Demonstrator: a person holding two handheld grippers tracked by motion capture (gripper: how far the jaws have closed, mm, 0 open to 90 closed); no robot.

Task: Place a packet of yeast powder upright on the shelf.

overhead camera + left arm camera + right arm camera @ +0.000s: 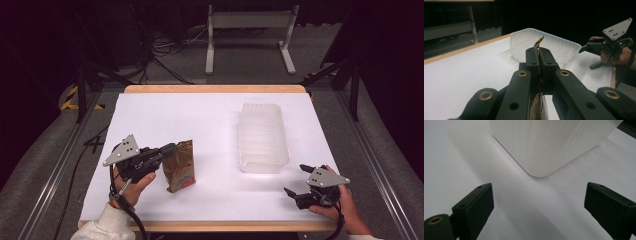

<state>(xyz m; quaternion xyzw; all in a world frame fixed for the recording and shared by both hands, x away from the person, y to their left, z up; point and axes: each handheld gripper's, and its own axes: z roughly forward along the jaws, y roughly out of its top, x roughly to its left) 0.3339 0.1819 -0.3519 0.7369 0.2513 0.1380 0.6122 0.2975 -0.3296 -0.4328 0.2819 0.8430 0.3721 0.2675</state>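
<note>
A brown foil pouch (180,165) with a red and white label stands upright on the white table, left of centre. My left gripper (169,148) is shut on the pouch's upper left edge; in the left gripper view the crinkled gold edge of the pouch (538,43) sticks up between the closed jaws of that gripper (539,60). A clear ribbed plastic bin (262,137) lies right of centre. My right gripper (298,180) rests open near the front right corner, its jaws wide apart (539,202) and facing a corner of the bin (549,147).
The white table sheet (150,115) has a wooden rim (215,88). Behind the table stand a white frame (250,35) and dark stands with cables on the grey floor.
</note>
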